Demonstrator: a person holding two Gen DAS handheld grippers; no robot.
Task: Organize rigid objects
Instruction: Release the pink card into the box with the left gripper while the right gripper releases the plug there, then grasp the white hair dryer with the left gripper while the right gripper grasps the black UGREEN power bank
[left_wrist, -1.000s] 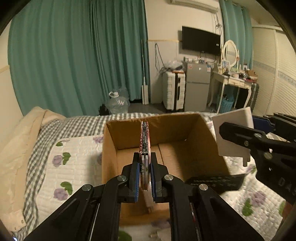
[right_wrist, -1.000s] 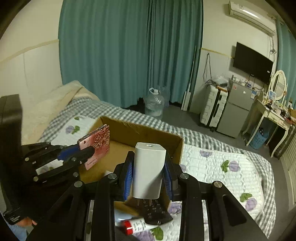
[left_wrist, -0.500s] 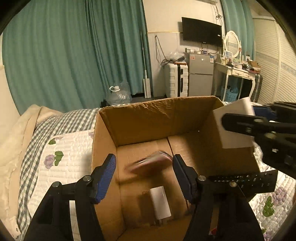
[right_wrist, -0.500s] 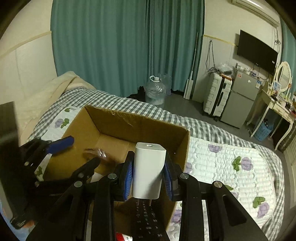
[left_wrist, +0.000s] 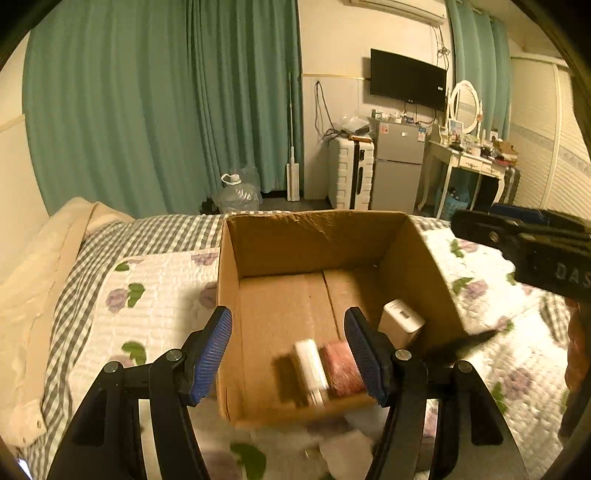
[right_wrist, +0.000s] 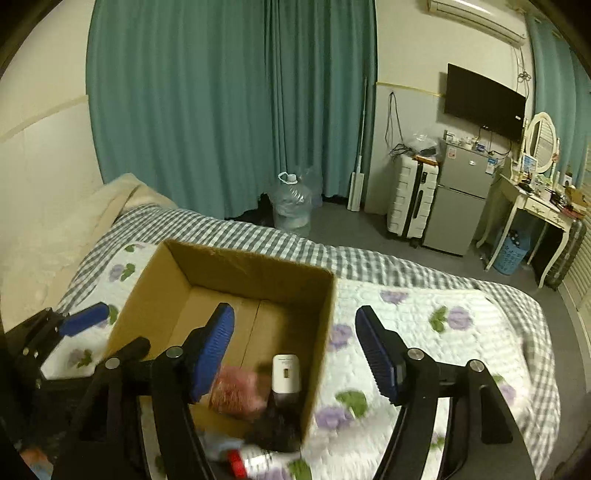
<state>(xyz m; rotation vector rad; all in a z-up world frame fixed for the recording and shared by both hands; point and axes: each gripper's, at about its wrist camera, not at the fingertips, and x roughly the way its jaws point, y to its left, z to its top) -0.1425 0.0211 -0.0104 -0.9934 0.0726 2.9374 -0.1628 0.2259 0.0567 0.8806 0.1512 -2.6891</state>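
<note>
The left gripper is held low and level over the near edge of the cardboard box, pointing straight into it, its blue-padded jaws spread wide with nothing between them. Ahead of and just below its tips, on the box floor, lie a small white block and, touching it on the right-hand side, a red patterned card case; both are blurred. Further right, past the right jaw and against the box's right wall, a white charger sits tilted in the corner. The right gripper is held a little higher and angled down toward the box's right wall, jaws likewise wide apart and holding nothing; the left jaw hangs over the box interior, the right jaw over the flowered quilt outside it. Between and slightly below its tips the charger stands inside the box near that wall, with the red case to the left under the left jaw. Below the gripper, outside the box's near corner, a dark remote-like object and a white tube with a red cap lie on the bed, blurred.
</note>
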